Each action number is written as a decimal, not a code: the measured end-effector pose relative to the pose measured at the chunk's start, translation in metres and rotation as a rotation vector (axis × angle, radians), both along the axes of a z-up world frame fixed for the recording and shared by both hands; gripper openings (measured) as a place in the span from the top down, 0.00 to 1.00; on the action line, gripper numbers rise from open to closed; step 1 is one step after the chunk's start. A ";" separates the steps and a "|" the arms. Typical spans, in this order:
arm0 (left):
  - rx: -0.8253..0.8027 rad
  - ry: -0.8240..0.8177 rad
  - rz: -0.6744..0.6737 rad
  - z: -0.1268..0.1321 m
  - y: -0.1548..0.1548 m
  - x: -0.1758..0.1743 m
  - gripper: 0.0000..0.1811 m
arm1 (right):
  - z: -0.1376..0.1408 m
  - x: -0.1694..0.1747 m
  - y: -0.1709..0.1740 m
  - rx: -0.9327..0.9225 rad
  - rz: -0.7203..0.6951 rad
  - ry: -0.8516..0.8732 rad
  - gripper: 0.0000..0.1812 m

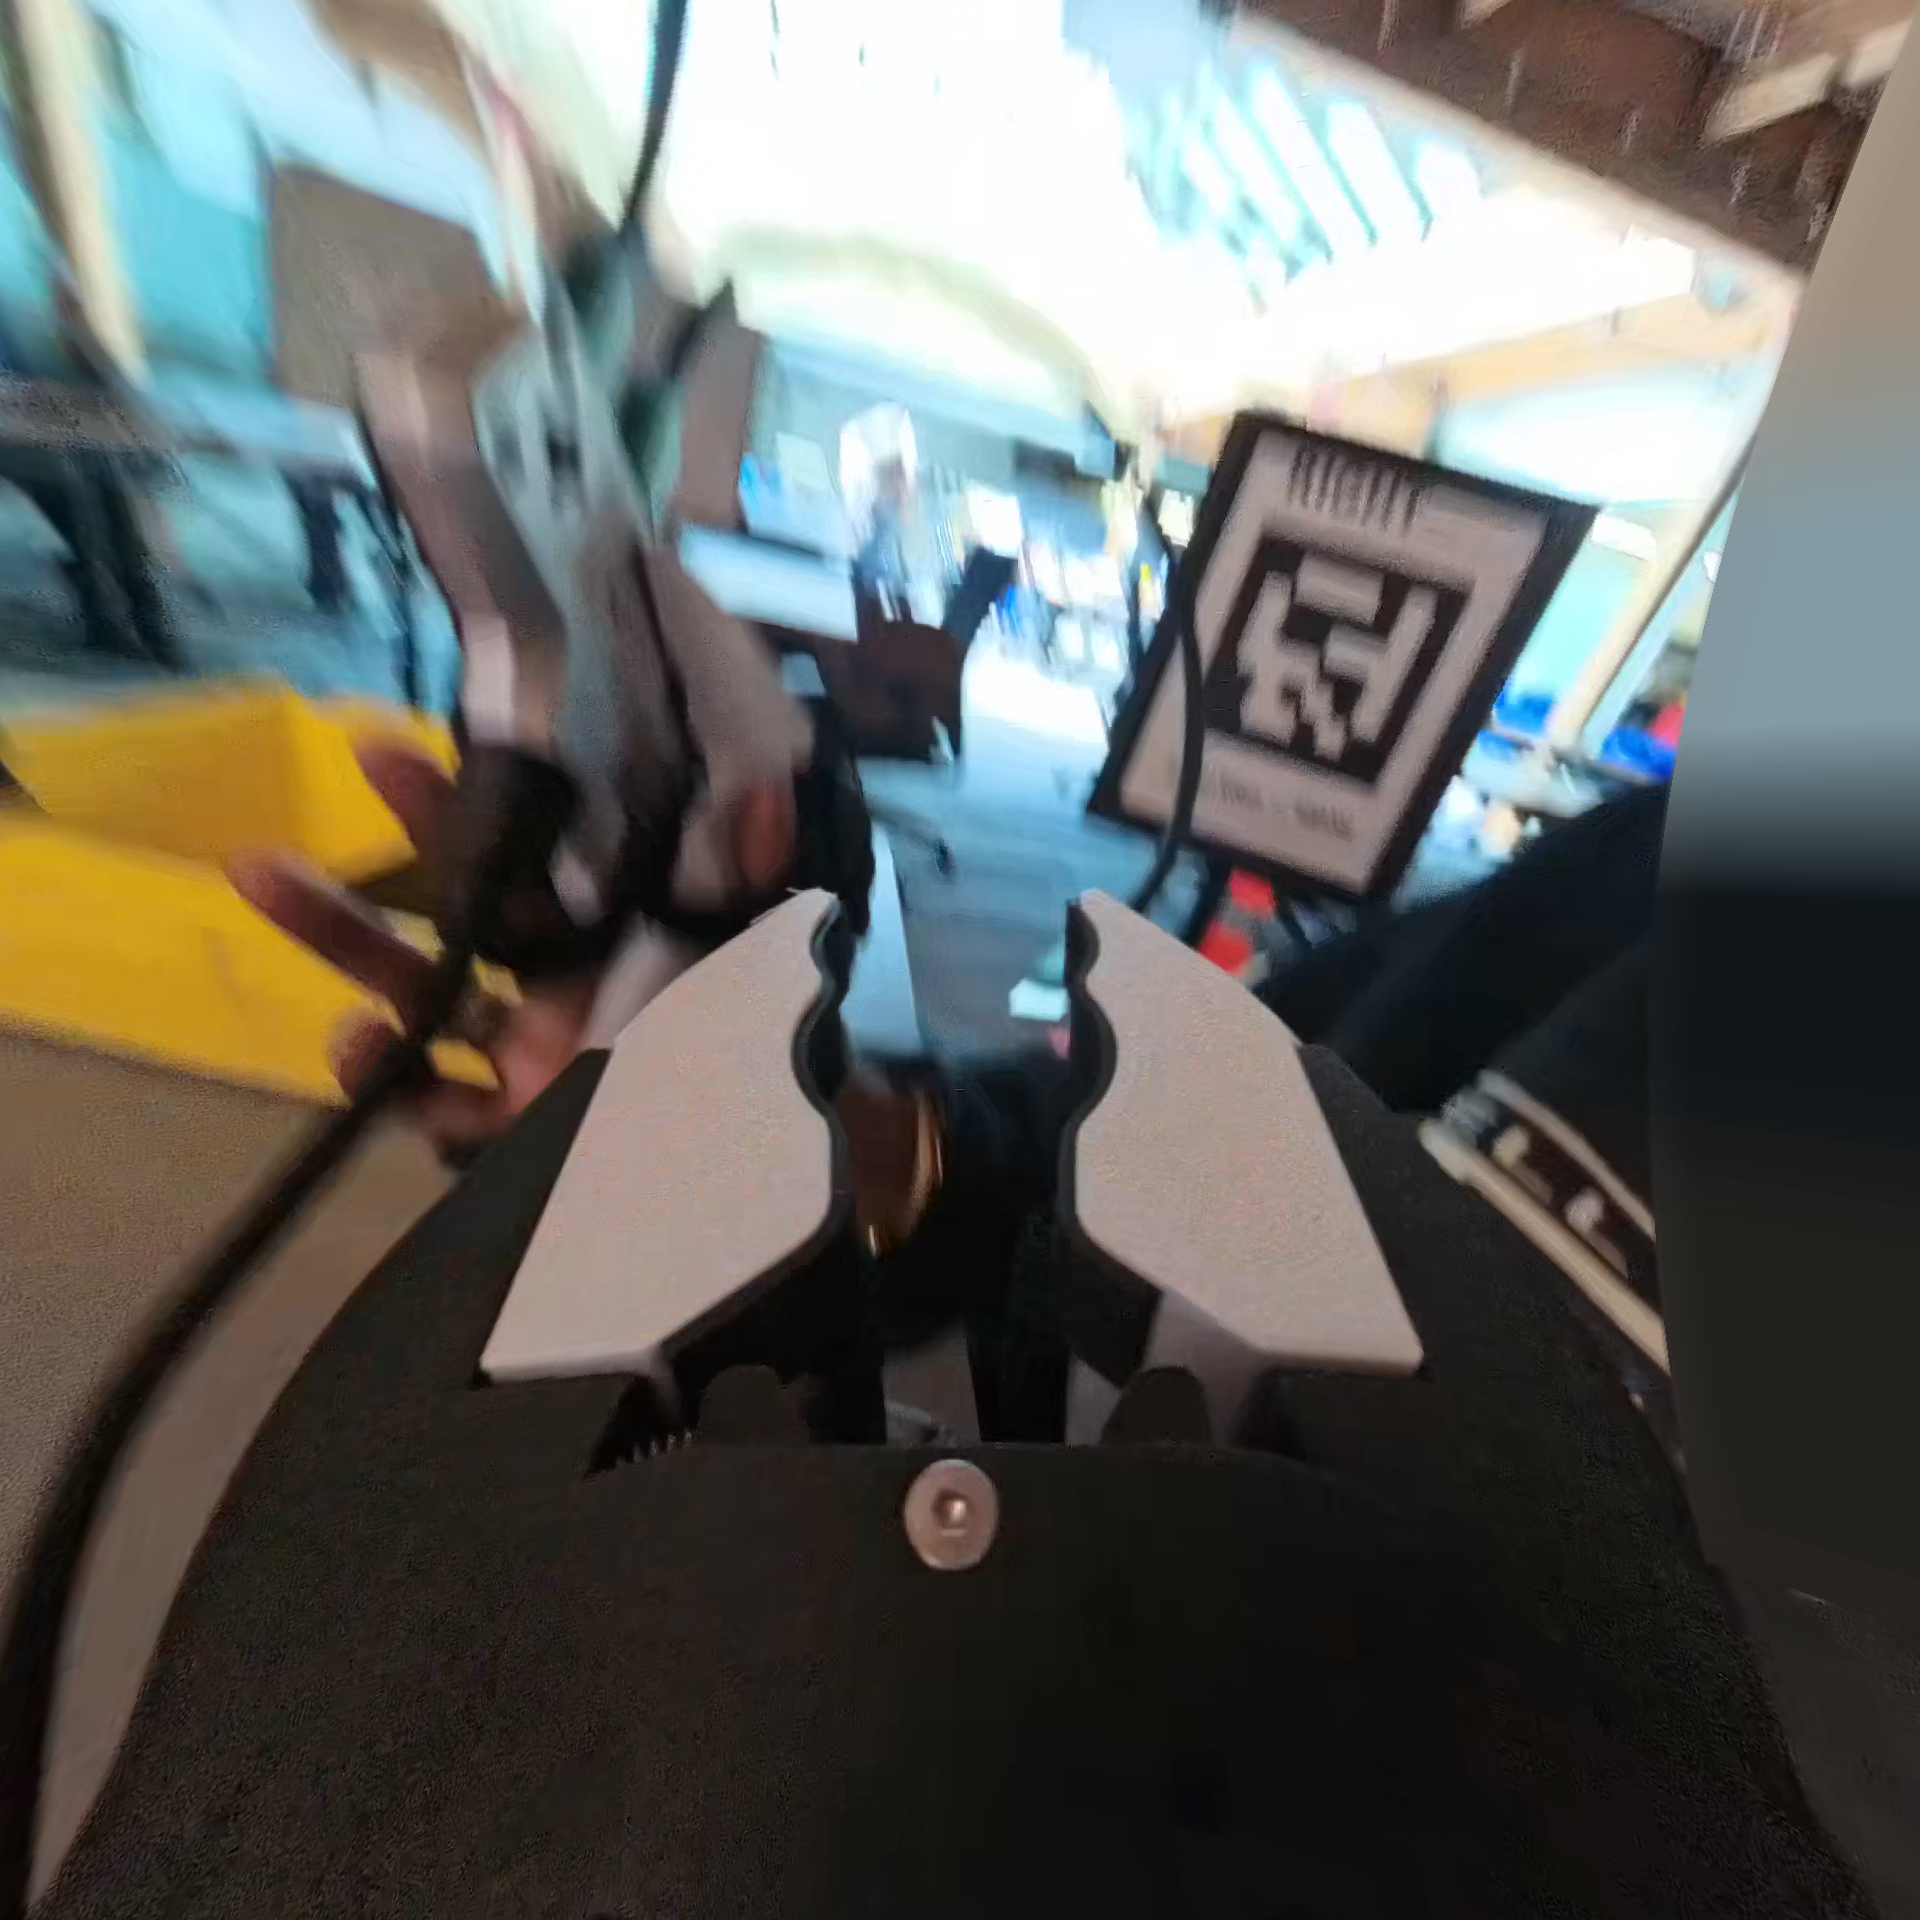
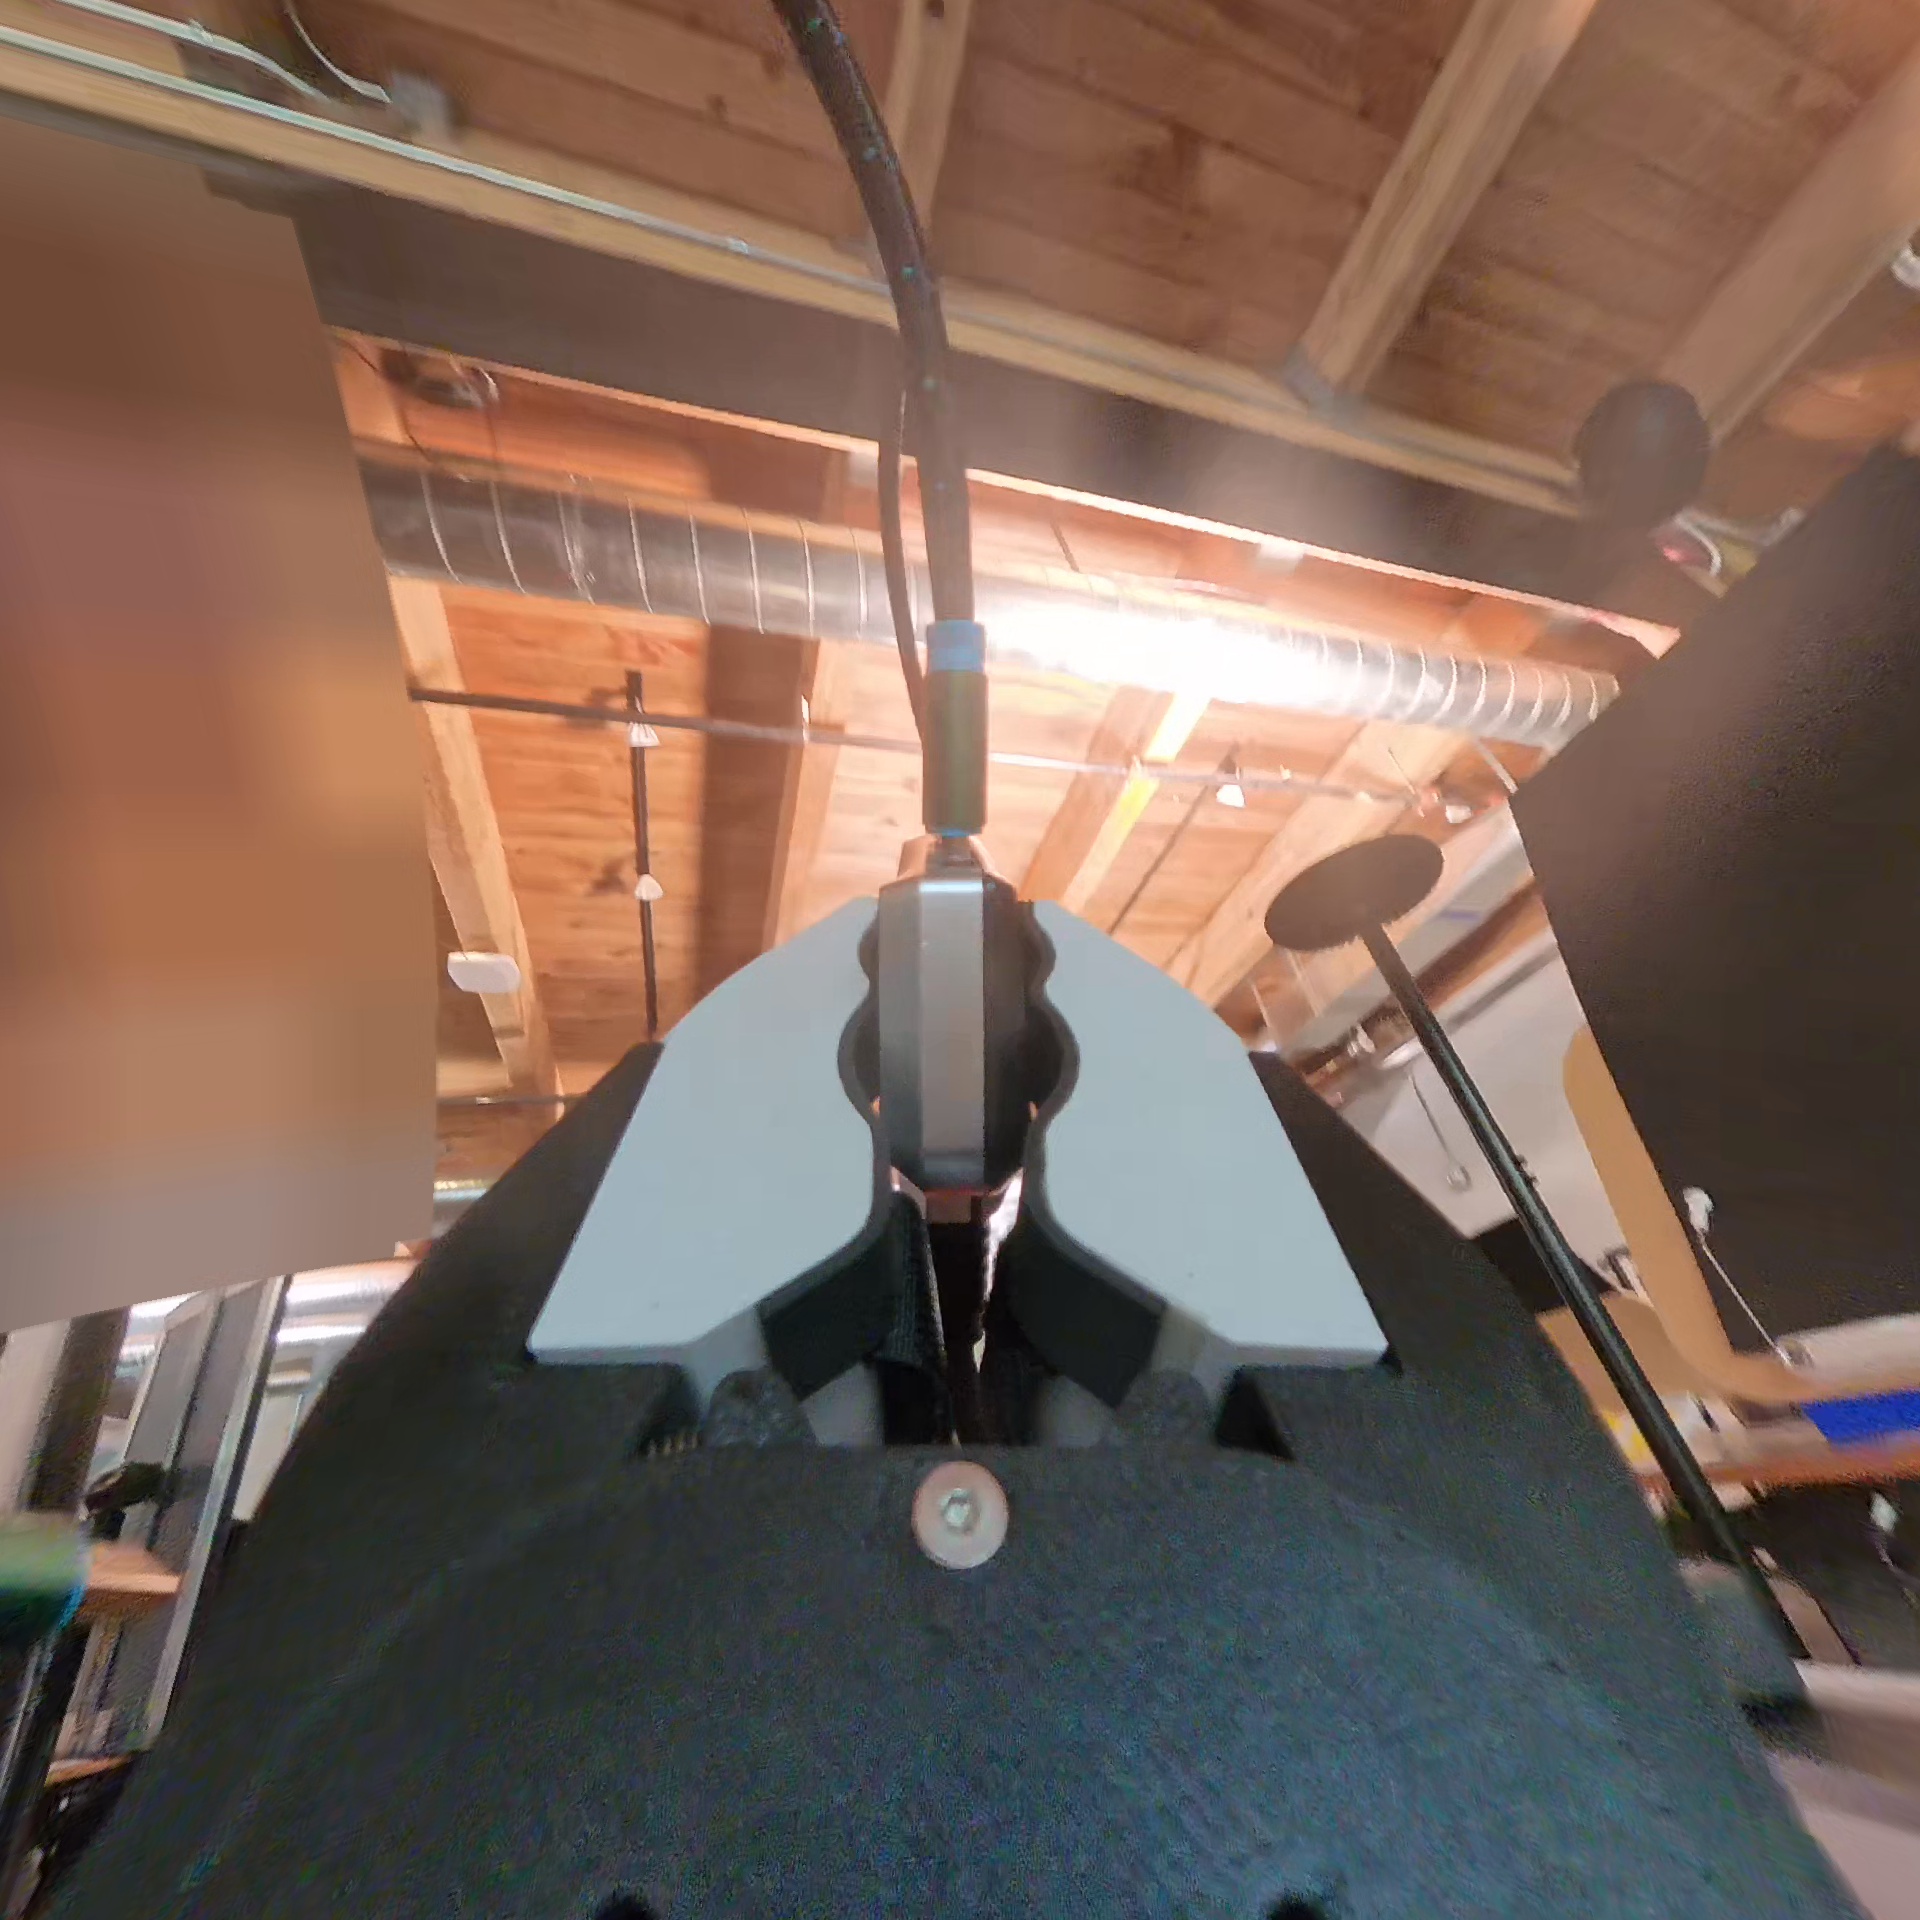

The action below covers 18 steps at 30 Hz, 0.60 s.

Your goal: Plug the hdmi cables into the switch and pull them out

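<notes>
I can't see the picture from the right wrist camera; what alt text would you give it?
A two-fingered grey tool grips a silver metal cable plug, pointing up at a wooden beam ceiling. The plug's black braided cable curves overhead, past a silver ribbed air duct.

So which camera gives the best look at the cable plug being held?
The right wrist view: the metal plug sits sharp and centred, clamped in the right hand-held gripper. The left wrist view is blurred, and no plug can be made out there.
</notes>
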<state>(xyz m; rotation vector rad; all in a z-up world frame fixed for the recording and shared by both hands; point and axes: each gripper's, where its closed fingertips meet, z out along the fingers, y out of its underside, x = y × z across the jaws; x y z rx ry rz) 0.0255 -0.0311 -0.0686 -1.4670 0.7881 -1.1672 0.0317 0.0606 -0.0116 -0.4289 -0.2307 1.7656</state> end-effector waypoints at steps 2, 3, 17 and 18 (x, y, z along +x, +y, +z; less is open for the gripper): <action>-0.119 0.188 -0.048 -0.050 0.011 0.011 0.76 | 0.003 0.010 -0.003 0.024 0.011 0.055 0.88; -0.167 0.214 -0.064 -0.065 0.017 0.015 0.73 | 0.004 0.013 -0.005 0.041 0.016 0.069 0.88; -0.088 -0.230 0.076 -0.027 0.052 -0.001 0.68 | 0.003 0.004 -0.020 0.099 0.073 0.037 0.87; -0.062 -0.285 0.110 -0.020 0.055 -0.005 0.68 | 0.003 0.002 -0.023 0.105 0.071 0.031 0.87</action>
